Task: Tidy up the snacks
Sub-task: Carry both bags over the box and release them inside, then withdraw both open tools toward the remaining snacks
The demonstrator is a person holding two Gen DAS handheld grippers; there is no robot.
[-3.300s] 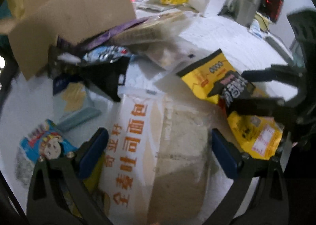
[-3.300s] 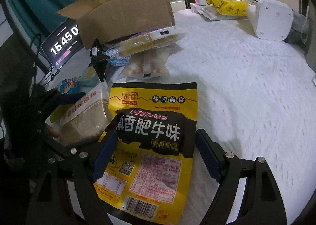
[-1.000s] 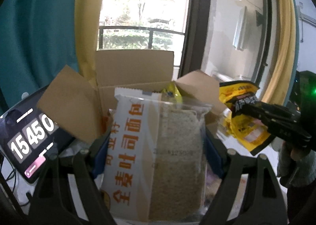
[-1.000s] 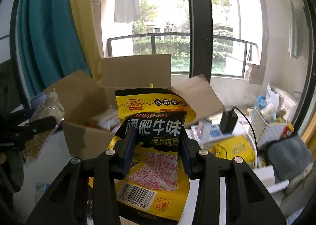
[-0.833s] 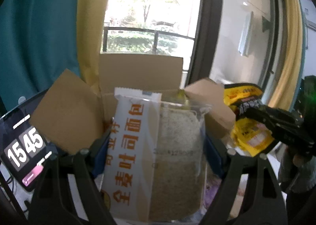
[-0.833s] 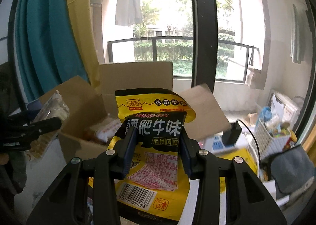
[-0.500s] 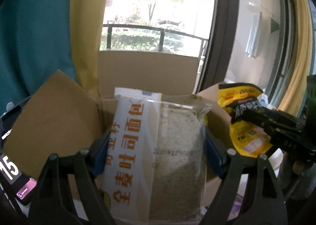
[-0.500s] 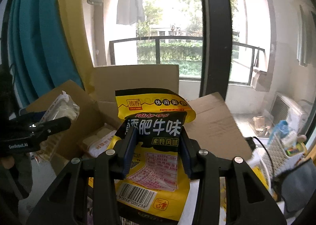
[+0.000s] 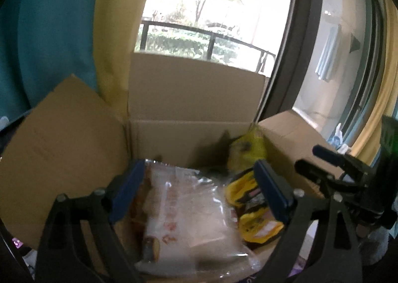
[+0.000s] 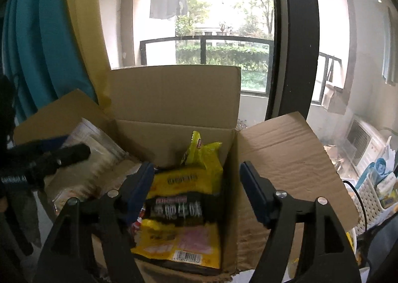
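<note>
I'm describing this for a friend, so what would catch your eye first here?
An open cardboard box fills the middle, flaps spread, before a bright window. Inside lie a yellow-and-black snack bag on the right and a clear bread bag on the left. The right gripper and left gripper are opening above them.

The bread bag [image 9: 189, 220] in the cardboard box [image 9: 194, 99] is pretty smeared, print unreadable. The yellow-black snack pouch [image 10: 179, 211] is blurry too, and the box's near wall is cut off.
</note>
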